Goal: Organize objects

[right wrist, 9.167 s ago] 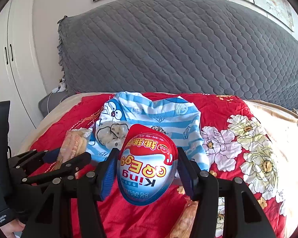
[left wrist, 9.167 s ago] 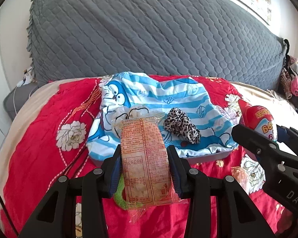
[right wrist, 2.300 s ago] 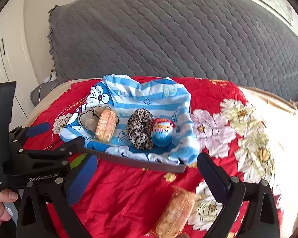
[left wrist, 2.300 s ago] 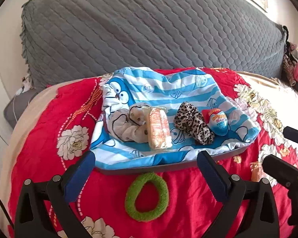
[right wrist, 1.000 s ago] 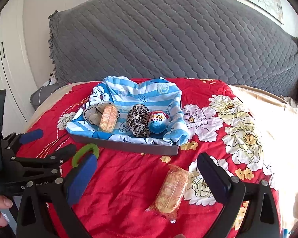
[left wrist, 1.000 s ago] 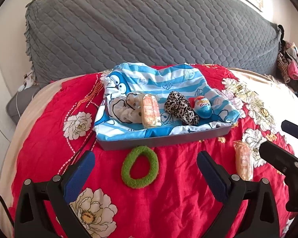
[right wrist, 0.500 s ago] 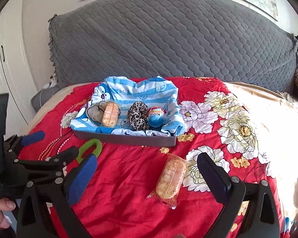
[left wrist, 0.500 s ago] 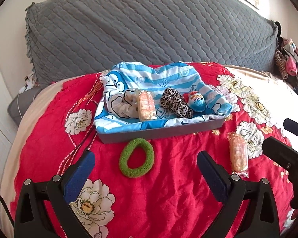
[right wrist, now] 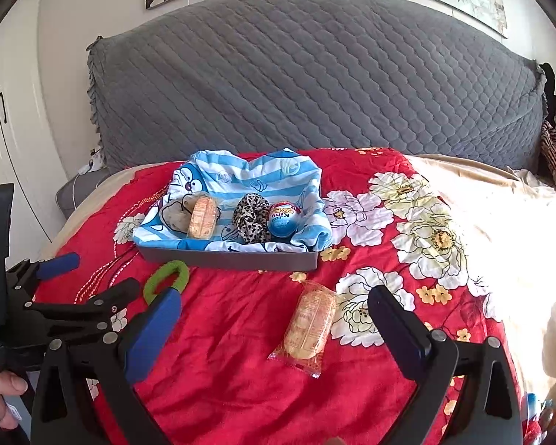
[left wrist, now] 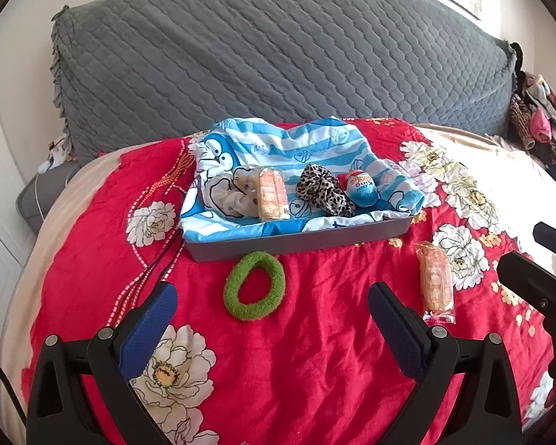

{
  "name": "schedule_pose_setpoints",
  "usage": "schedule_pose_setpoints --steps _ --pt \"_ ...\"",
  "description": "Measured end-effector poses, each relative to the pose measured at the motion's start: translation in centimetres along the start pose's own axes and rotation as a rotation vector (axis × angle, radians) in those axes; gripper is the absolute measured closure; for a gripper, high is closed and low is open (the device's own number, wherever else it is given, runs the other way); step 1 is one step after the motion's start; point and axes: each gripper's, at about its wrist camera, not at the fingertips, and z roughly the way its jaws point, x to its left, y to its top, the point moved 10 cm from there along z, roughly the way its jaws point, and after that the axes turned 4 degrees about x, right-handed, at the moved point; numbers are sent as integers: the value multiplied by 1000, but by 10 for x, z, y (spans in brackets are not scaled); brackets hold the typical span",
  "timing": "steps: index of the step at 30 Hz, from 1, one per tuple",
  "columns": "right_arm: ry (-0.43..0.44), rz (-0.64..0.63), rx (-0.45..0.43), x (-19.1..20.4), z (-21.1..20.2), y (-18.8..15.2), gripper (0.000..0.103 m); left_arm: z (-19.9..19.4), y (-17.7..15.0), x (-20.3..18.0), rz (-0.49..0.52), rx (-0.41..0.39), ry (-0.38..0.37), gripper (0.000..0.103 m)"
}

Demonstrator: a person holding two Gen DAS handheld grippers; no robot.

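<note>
Grippers first: we note the left gripper (left wrist: 272, 328) with its blue-padded fingers spread wide apart and nothing between them, low in the left wrist frame; the right gripper (right wrist: 274, 330) is likewise spread wide and empty, low in the right wrist frame. We see a grey tray (left wrist: 300, 243) at frame centre in the left wrist view, resting on a red floral bedspread (left wrist: 315, 352) and lined with a blue striped cartoon cloth (left wrist: 278, 148). Inside the tray, from left to right of frame, we record a pale scrunchie (left wrist: 233, 194), a wrapped snack pack (left wrist: 271, 194), a leopard-print scrunchie (left wrist: 322, 189) and a blue-and-red toy egg (left wrist: 360, 188); the egg touches the leopard scrunchie. Outside the tray, a green scrunchie (left wrist: 254, 285) lies flat on the bedspread just below the tray's near wall, above and between the left fingers. A second wrapped snack pack (left wrist: 434, 282) lies on the bedspread at right of frame, near the tray's lower right corner but apart from it. In the right wrist view this pack (right wrist: 309, 324) sits lower centre, between the right fingers' line and the tray. A grey quilted headboard (right wrist: 315, 74) fills the upper frame. A hand (right wrist: 3, 395) shows at the lower left edge.
</note>
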Motion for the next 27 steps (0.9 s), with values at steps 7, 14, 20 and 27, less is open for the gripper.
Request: schedule_pose_setpoints --steps 7,14,20,27 --pt "-14 6 14 -3 0 -10 2 -7 -3 -2 0 -4 -14 1" --pt "-42 17 33 -6 3 -24 2 -8 -12 -3 7 10 -25 1" --pt "-42 48 24 -7 -5 -26 2 -14 -20 -1 8 4 -32 1" --pt "-42 51 38 -4 -5 -32 2 -7 -27 -1 12 17 -34 1"
